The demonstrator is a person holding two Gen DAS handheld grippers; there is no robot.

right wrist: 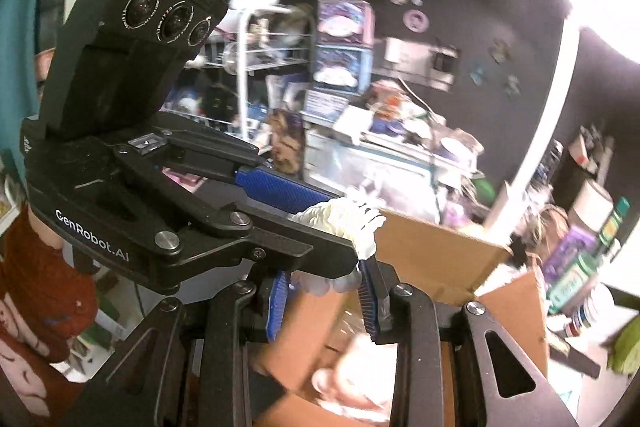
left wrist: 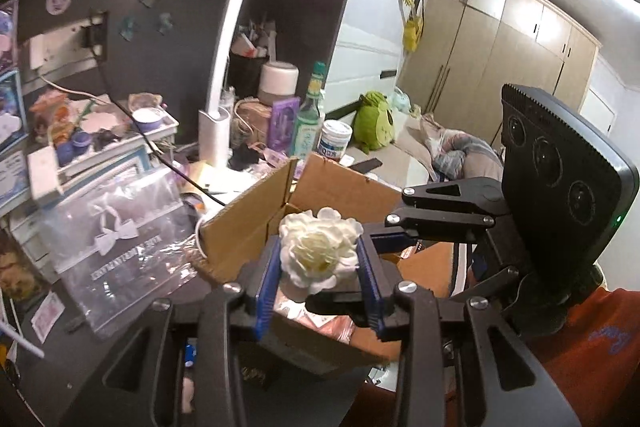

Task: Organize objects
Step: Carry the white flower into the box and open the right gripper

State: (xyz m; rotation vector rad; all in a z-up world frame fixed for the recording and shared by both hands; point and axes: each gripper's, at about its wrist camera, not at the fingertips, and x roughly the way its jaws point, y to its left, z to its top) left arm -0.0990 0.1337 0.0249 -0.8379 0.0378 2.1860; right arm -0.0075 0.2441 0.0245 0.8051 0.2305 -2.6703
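A white fabric flower (left wrist: 320, 247) sits between the blue pads of my left gripper (left wrist: 318, 251), which is shut on it. It hangs above an open cardboard box (left wrist: 344, 187) with pinkish things inside. My right gripper (left wrist: 390, 237) reaches in from the right, its tips hidden behind the left finger. In the right wrist view the left gripper (right wrist: 352, 227) crosses from the left with the flower (right wrist: 352, 219) in it. The right gripper (right wrist: 326, 283) is shut on a white rounded part just under the flower, apparently its underside. The box (right wrist: 432, 247) lies beneath.
A white desk lamp (left wrist: 216, 131) stands behind the box, with bottles and a jar (left wrist: 310, 123) beside it. A clear bag with a white bow (left wrist: 120, 227) lies left of the box. Cluttered shelves (right wrist: 340, 67) line the dark wall. A green plush (left wrist: 374, 123) sits on the bed.
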